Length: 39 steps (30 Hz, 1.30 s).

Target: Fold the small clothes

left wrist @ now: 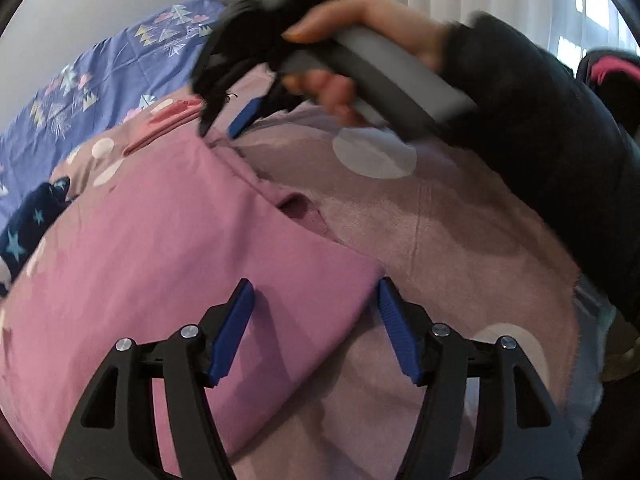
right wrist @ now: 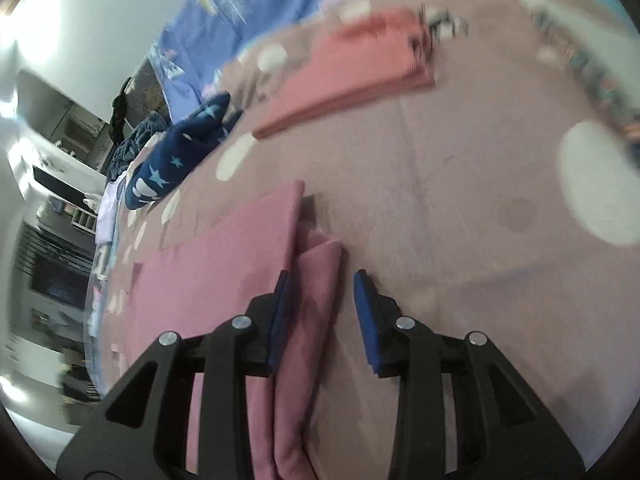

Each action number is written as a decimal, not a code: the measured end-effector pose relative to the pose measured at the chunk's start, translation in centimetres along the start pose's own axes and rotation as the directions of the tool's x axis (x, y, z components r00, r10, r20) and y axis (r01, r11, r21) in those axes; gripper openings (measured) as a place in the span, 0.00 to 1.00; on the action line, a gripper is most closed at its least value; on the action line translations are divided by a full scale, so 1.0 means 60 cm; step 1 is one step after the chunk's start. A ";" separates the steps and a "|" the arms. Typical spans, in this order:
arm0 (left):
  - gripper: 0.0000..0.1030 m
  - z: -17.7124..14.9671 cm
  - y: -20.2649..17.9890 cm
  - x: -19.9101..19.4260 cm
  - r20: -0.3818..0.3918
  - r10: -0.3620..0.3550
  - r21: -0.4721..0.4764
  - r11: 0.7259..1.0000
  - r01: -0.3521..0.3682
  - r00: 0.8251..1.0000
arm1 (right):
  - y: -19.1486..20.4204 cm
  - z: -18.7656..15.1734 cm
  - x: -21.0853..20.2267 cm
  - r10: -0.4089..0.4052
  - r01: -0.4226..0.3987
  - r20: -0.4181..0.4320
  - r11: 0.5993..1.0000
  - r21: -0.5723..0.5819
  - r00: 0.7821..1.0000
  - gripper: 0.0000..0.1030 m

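1. Pink garment [left wrist: 168,240] lay flat on the dotted mauve blanket [left wrist: 440,240].
2. Left gripper [left wrist: 316,328] gaped over its near corner, nothing held.
3. Right gripper [right wrist: 320,312] spread, straddling the folded edge [right wrist: 316,280].
4. Risk: pinching blanket along with the fabric, dragging the fold open.

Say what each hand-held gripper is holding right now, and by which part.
Nothing is held. The left hand-held gripper is open over the pink garment; the right hand-held gripper is open at its folded edge.
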<state>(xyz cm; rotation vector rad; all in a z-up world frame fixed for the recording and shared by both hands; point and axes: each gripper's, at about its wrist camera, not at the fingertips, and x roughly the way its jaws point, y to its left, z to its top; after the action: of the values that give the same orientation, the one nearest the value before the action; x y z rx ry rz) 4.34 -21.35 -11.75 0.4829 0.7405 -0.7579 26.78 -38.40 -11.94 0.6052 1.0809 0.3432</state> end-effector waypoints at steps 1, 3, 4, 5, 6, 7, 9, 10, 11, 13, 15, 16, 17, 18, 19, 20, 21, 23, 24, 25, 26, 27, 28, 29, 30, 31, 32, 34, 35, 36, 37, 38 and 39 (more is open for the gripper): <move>0.63 0.000 0.000 0.005 -0.010 0.009 0.001 1.000 -0.009 1.000 | -0.004 0.004 0.004 0.030 -0.030 0.002 1.000 0.001 1.000 0.33; 0.65 0.000 0.001 0.007 -0.016 0.014 -0.003 1.000 -0.014 1.000 | -0.012 0.000 0.008 0.070 -0.070 0.019 0.997 -0.015 0.997 0.33; 0.67 0.000 0.002 0.008 -0.018 0.020 -0.007 1.000 -0.020 1.000 | -0.014 -0.007 0.008 0.080 -0.079 0.032 0.996 -0.040 0.996 0.32; 0.68 0.001 0.001 0.010 -0.022 0.025 -0.009 1.000 -0.025 0.999 | -0.014 -0.015 0.007 0.086 -0.083 0.046 0.994 -0.069 0.995 0.31; 0.68 0.003 0.001 0.013 -0.025 0.028 -0.008 1.000 -0.029 0.999 | -0.014 -0.018 0.005 0.086 -0.082 0.048 0.993 -0.081 0.995 0.28; 0.69 0.003 -0.001 0.014 -0.028 0.037 -0.005 0.999 -0.037 0.999 | -0.013 -0.022 0.002 0.083 -0.079 0.046 0.993 -0.089 0.996 0.27; 0.69 0.008 -0.003 0.017 -0.028 0.048 0.000 0.999 -0.048 0.998 | -0.013 -0.021 -0.004 0.058 -0.053 0.057 0.994 -0.099 0.997 0.05; 0.69 0.011 -0.002 0.019 -0.023 0.051 0.002 0.999 -0.051 0.998 | -0.014 -0.020 -0.007 0.059 -0.052 0.072 0.993 -0.102 0.996 0.03; 0.69 0.012 -0.003 0.020 -0.020 0.051 0.000 0.999 -0.051 0.999 | -0.015 -0.018 -0.010 0.080 -0.071 0.097 0.992 -0.100 0.992 0.03; 0.17 0.015 0.002 0.016 0.003 0.032 -0.011 0.999 -0.032 0.999 | -0.015 -0.015 -0.024 0.158 -0.134 0.201 0.983 -0.129 0.967 0.03; 0.04 0.018 0.014 0.008 0.021 -0.010 -0.049 0.999 0.011 1.000 | -0.013 -0.012 -0.018 0.127 -0.100 0.216 0.986 -0.132 0.968 0.03; 0.04 0.018 0.024 0.007 0.028 -0.033 -0.077 0.996 0.035 0.999 | -0.014 -0.012 -0.010 0.107 -0.083 0.200 0.989 -0.125 0.974 0.03; 0.04 0.016 0.028 0.009 0.019 -0.045 -0.094 0.994 0.046 0.999 | -0.016 -0.011 -0.006 0.098 -0.077 0.185 0.990 -0.117 0.978 0.03; 0.04 0.013 0.026 0.010 0.016 -0.046 -0.103 0.994 0.047 0.999 | -0.022 -0.009 -0.003 0.096 -0.082 0.156 0.992 -0.094 0.983 0.07; 0.04 0.012 0.024 0.011 0.018 -0.044 -0.099 0.994 0.046 0.999 | -0.028 -0.009 -0.004 0.100 -0.091 0.145 0.993 -0.070 0.984 0.08; 0.04 0.011 0.020 0.011 0.020 -0.039 -0.086 0.996 0.040 0.999 | -0.033 -0.008 -0.006 0.116 -0.110 0.142 0.993 -0.052 0.983 0.10; 0.05 0.012 0.015 0.010 0.023 -0.033 -0.074 0.997 0.035 0.999 | -0.036 -0.009 -0.013 0.150 -0.145 0.138 0.989 -0.042 0.979 0.21; 0.05 0.013 0.016 0.013 0.023 -0.037 -0.074 0.996 0.038 0.999 | -0.034 -0.013 -0.022 0.185 -0.179 0.123 0.982 -0.054 0.975 0.36; 0.07 0.013 0.016 0.014 0.023 -0.037 -0.075 0.996 0.039 0.999 | -0.028 -0.015 -0.023 0.197 -0.191 0.095 0.979 -0.075 0.976 0.45; 0.10 0.013 0.015 0.015 0.022 -0.039 -0.074 0.996 0.040 0.999 | -0.020 -0.019 -0.020 0.204 -0.198 0.064 0.975 -0.098 0.977 0.48; 0.11 0.012 0.012 0.014 0.021 -0.041 -0.072 0.997 0.042 0.999 | -0.011 -0.023 -0.015 0.203 -0.198 0.029 0.972 -0.123 0.979 0.50; 0.14 0.013 0.009 0.016 0.019 -0.041 -0.066 0.997 0.043 0.999 | 0.001 -0.028 -0.002 0.183 -0.182 -0.006 0.971 -0.155 0.983 0.50; 0.16 0.014 0.007 0.018 0.015 -0.041 -0.060 0.997 0.042 0.999 | 0.010 -0.032 0.007 0.156 -0.155 -0.010 0.972 -0.177 0.988 0.50; 0.18 0.015 0.006 0.020 0.012 -0.042 -0.056 0.998 0.042 0.999 | 0.021 -0.036 0.017 0.117 -0.112 0.012 0.974 -0.198 0.993 0.43; 0.24 0.015 0.005 0.022 0.008 -0.043 -0.052 0.998 0.043 0.999 | 0.029 -0.039 0.026 0.065 -0.056 0.039 0.976 -0.209 0.997 0.23; 0.27 0.016 0.002 0.025 0.004 -0.043 -0.047 0.998 0.043 0.999 | 0.035 -0.041 0.031 0.029 -0.016 0.055 0.976 -0.216 0.998 0.12; 0.27 0.017 -0.001 0.026 0.004 -0.042 -0.042 0.998 0.042 0.999 | 0.039 -0.043 0.031 0.026 -0.010 0.069 0.975 -0.220 0.997 0.09; 0.26 0.018 -0.002 0.027 0.007 -0.043 -0.033 0.998 0.044 0.999 | 0.047 -0.044 0.005 0.067 -0.031 0.147 0.973 -0.230 0.987 0.07; 0.21 0.019 -0.002 0.025 0.013 -0.065 -0.031 0.997 0.065 0.998 | 0.050 -0.043 -0.009 0.102 -0.061 0.167 0.970 -0.234 0.981 0.07; 0.11 0.019 0.000 0.023 0.020 -0.103 -0.031 0.994 0.104 0.994 | 0.053 -0.041 -0.020 0.135 -0.089 0.180 0.966 -0.243 0.974 0.07; 0.11 0.018 0.002 0.023 0.021 -0.114 -0.034 0.993 0.115 0.993 | 0.053 -0.039 -0.020 0.124 -0.072 0.192 0.964 -0.256 0.974 0.07; 0.11 0.017 0.004 0.025 0.014 -0.130 -0.042 0.991 0.131 0.991 | 0.048 -0.036 -0.010 0.077 -0.024 0.199 0.966 -0.258 0.977 0.06; 0.10 0.017 0.007 0.027 0.009 -0.140 -0.050 0.989 0.140 0.990 | 0.036 -0.031 0.017 -0.004 0.050 0.191 0.969 -0.240 0.982 0.06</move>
<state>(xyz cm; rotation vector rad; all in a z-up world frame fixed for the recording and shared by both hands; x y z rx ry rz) 5.90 -22.44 -12.27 0.3857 0.7924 -0.8695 25.61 -35.61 -11.96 0.3940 0.8479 0.3805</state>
